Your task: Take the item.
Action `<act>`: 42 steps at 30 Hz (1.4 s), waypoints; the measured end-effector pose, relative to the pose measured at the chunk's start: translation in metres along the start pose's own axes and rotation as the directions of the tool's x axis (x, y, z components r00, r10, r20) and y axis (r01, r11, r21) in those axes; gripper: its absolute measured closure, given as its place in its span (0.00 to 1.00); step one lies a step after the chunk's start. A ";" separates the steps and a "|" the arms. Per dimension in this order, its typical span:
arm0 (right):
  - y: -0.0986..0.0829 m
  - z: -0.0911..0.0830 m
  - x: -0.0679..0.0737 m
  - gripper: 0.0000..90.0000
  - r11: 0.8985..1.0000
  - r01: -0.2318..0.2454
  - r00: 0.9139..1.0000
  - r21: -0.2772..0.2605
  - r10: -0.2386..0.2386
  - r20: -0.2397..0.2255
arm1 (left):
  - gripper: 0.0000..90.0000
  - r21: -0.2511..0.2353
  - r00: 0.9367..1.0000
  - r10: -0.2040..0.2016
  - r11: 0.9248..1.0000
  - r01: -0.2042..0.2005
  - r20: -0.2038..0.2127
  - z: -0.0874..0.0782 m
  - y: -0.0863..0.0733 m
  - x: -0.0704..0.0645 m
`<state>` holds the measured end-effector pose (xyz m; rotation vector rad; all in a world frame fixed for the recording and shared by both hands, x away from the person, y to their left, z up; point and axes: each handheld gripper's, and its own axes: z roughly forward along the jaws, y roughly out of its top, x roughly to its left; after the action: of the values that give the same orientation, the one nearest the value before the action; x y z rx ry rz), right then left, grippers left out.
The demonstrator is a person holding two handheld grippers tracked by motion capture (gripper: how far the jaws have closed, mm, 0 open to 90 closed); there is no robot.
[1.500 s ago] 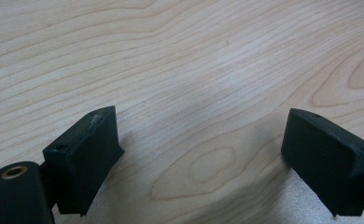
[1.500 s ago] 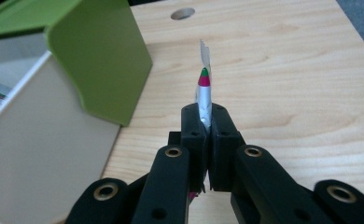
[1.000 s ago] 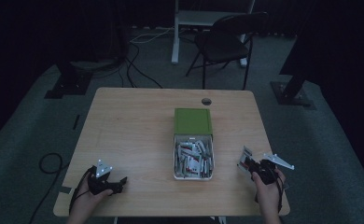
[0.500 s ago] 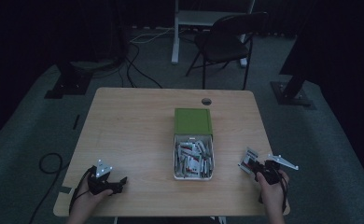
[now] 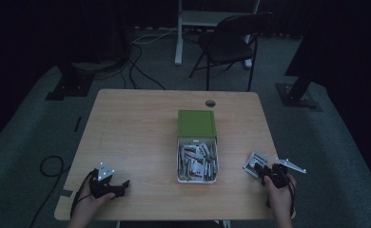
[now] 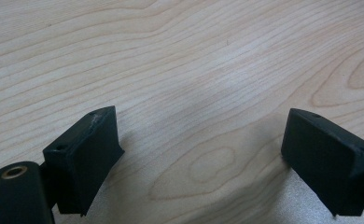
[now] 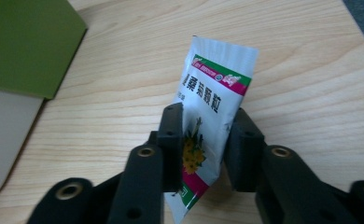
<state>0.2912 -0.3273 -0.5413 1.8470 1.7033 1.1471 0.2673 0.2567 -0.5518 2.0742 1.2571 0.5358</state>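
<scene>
Left hand-held gripper (image 5: pixel 108 183): near the front left corner of the worktop (image 5: pixel 141 128), held in the person's left hand (image 5: pixel 89 206); in its own view the two black jaws stand spread wide apart with bare wood grain between them, pinching nothing.
Right hand-held gripper (image 7: pixel 203 140): near the front right edge of the worktop, held in the person's right hand (image 5: pixel 279 197); its jaws are pressed onto a sachet, one on each flat side.
Sachet (image 7: pixel 213 93): white, with a green and magenta band, printed characters and a yellow flower picture; it stands tilted between the jaws of the right hand-held gripper, upper end free above them, lower corner hanging below them. In the high view it shows as a small pale packet (image 5: pixel 256 162) to the right of the box, well apart from it.
Box (image 5: pixel 197 178): open, pale, at the middle of the worktop towards the front, holding a loose heap of similar sachets (image 5: pixel 196 159).
Lid (image 5: pixel 196 123): green, just behind the box and touching its far edge.
Cable hole (image 5: pixel 210 103): round, in the worktop beyond the lid.
Chair (image 5: pixel 231 45): dark, on the floor beyond the far edge.
</scene>
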 end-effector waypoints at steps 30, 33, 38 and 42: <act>-0.007 -0.017 -0.003 0.47 0.995 0.082 0.997 -0.061 -0.080 0.021 | 0.13 0.000 1.000 0.000 1.000 0.000 0.000 0.000 0.000 0.000; -0.006 -0.017 0.001 0.47 0.994 0.075 0.997 -0.074 -0.077 -0.020 | 0.13 0.000 1.000 0.000 1.000 0.000 0.000 0.000 0.000 0.000; -0.004 -0.016 0.010 0.46 0.991 0.108 0.992 -0.081 -0.114 -0.061 | 0.13 0.000 1.000 0.000 1.000 0.000 0.000 0.000 0.000 0.000; -0.004 -0.013 0.016 0.46 0.988 0.139 0.986 -0.069 -0.144 -0.085 | 0.13 0.000 1.000 0.000 1.000 0.000 0.000 0.000 0.000 0.000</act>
<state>0.2772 -0.3143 -0.5316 1.6312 1.7948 1.2271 0.2673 0.2566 -0.5518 2.0742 1.2573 0.5357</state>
